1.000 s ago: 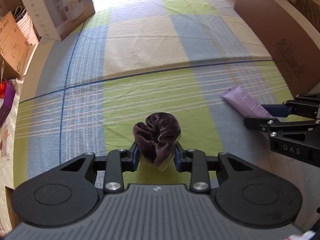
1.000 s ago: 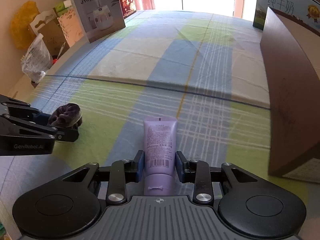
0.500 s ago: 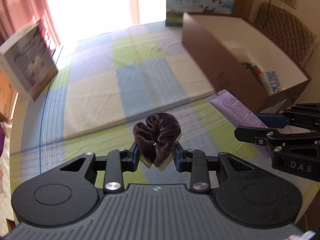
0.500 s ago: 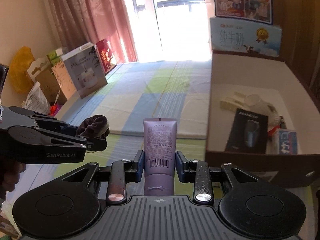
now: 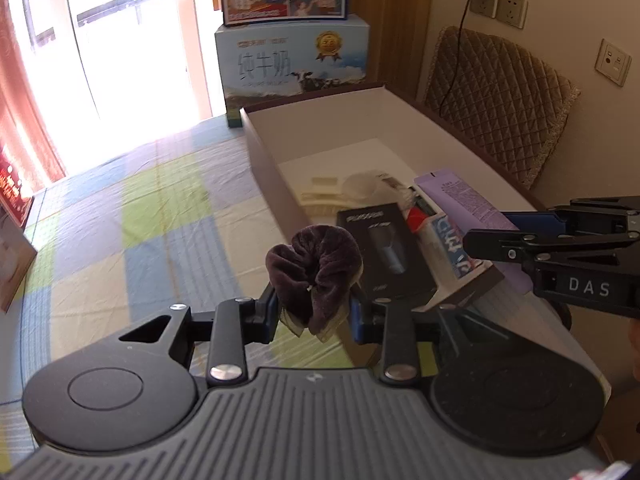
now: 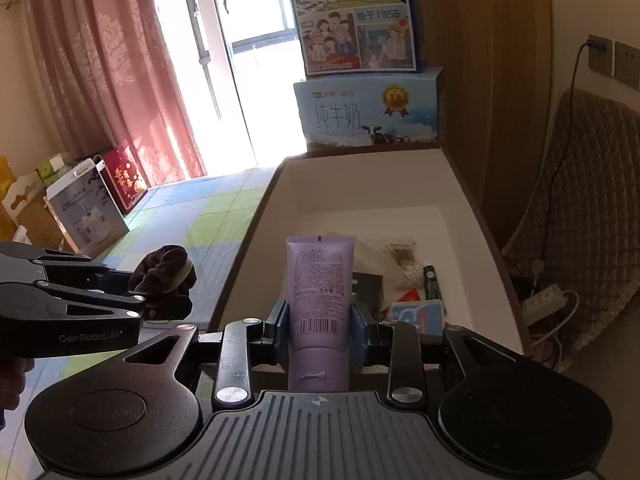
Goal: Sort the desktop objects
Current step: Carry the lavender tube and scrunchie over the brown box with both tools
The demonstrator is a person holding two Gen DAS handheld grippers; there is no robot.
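My left gripper is shut on a dark purple velvet scrunchie and holds it in the air at the near left corner of the brown box. It also shows in the right wrist view. My right gripper is shut on a lilac tube and holds it above the near end of the box. The tube also shows in the left wrist view, over the box.
The box holds a black carton, a blue-and-white pack, a cream comb and other small items. Milk cartons stand behind it. A checked cloth covers the table. A padded chair is at the right.
Both grippers have risen from the table and swung right toward the box, each still holding its object. The box's inside has come into view below them.
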